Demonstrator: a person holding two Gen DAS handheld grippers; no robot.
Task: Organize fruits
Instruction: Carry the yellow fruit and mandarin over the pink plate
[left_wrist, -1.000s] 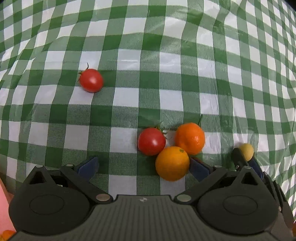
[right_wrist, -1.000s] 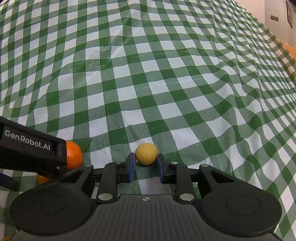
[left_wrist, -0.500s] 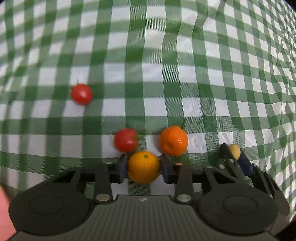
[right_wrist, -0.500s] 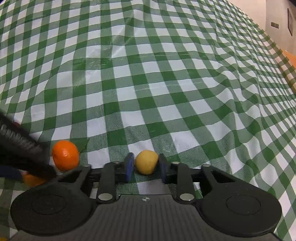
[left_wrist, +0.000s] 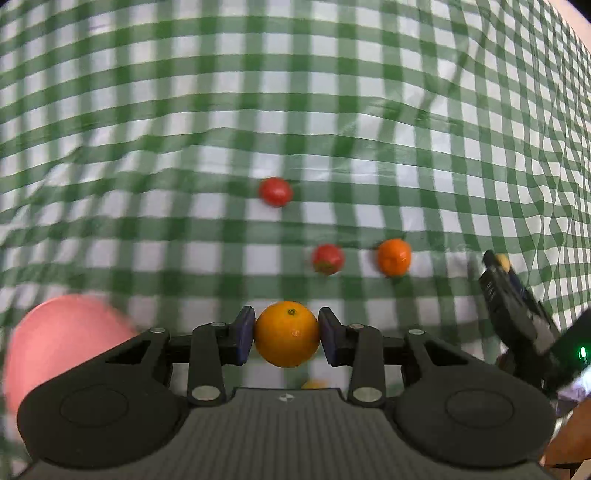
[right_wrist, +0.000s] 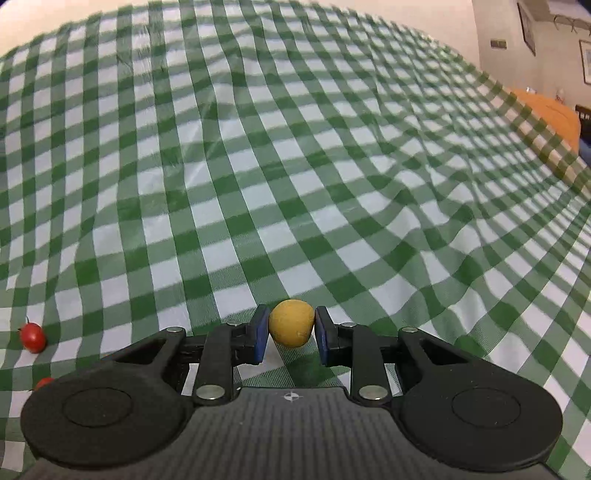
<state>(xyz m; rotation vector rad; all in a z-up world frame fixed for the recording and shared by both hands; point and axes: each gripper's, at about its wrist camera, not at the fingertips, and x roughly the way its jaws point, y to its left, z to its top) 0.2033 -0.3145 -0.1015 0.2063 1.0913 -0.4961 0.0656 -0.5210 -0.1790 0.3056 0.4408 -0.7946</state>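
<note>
Fruit is held in both hands at once, which suits a sorting job: each gripper carries one piece so two can be put away in a single trip. The left gripper (left_wrist: 287, 335) has its jaws closed onto an orange (left_wrist: 287, 334), the blue pads pressing its two sides at the widest part, a hold that should keep a round fruit from rolling out. It hangs clear above the checked cloth on the tabletop (left_wrist: 295, 129), pointing steeply down. The right gripper (right_wrist: 291, 329) has its jaws drawn almost fully together on a small yellow fruit (right_wrist: 291, 322), pinched across its middle; whether it has left the cloth I cannot tell.

Still lying loose on the cloth are two tomatoes (left_wrist: 275, 191), one (left_wrist: 328, 258) just beside a darker orange (left_wrist: 393, 256), none of them touching. A pink shape (left_wrist: 62, 339) at the lower left of the left view is too blurred to name, though it is likely where the fruit is gathered; a sliver of something orange shows under the gripper too. Judging by what remains, the job is partway through, with three pieces left to collect.
</note>
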